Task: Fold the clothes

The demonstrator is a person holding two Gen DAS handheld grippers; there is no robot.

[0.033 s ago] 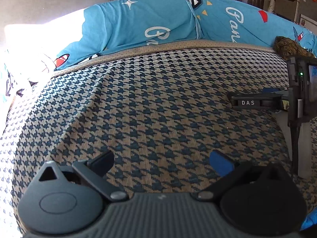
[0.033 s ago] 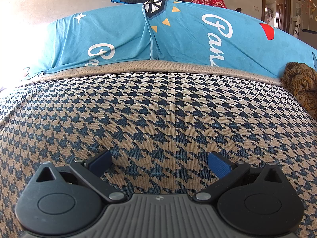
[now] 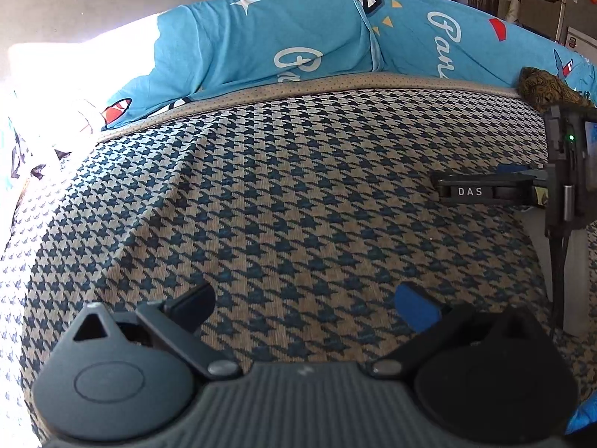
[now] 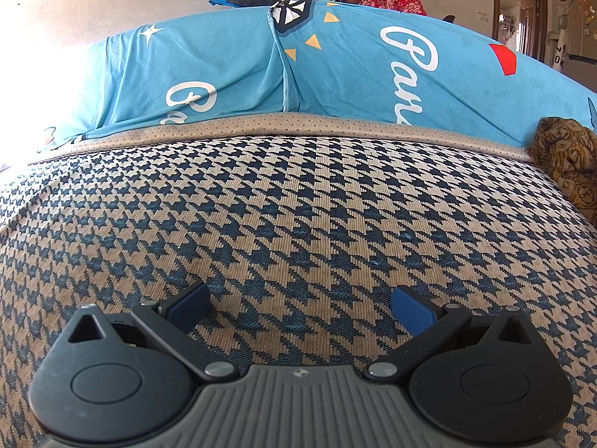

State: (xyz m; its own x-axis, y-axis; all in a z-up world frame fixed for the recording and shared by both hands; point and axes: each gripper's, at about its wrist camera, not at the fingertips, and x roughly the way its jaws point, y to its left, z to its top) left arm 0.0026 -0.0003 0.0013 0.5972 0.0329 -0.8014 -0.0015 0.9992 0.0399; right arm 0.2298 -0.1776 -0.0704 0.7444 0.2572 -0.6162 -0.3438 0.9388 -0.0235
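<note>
Both your grippers hover wide open, holding nothing, above the houndstooth cloth [image 4: 298, 205].
Its far edge meets the blue sheet [image 4: 224, 71]; only your left gripper [image 3: 304, 304] view shows the right gripper [image 3: 485, 192]. A brown rag [image 4: 563, 153] sits right.

Daylight comes in hard from the left in both views. In the left wrist view the far left edge is blown out to white glare [image 3: 44, 86], washing out whatever lies there; the right wrist view has a milder white patch [image 4: 41, 86] at the same side. The checked cloth [image 4: 298, 216] is evenly lit and sharp, its weave clear. Soft shadows sit under the pads [image 4: 186, 308] of the right tongs [image 4: 300, 308]. Fisheye distortion bows the blue sheet [image 3: 280, 37] into an arch, and dark vignetting cuts the top corners. The doorway [image 4: 522, 11] far back is bright and less crisp.
</note>
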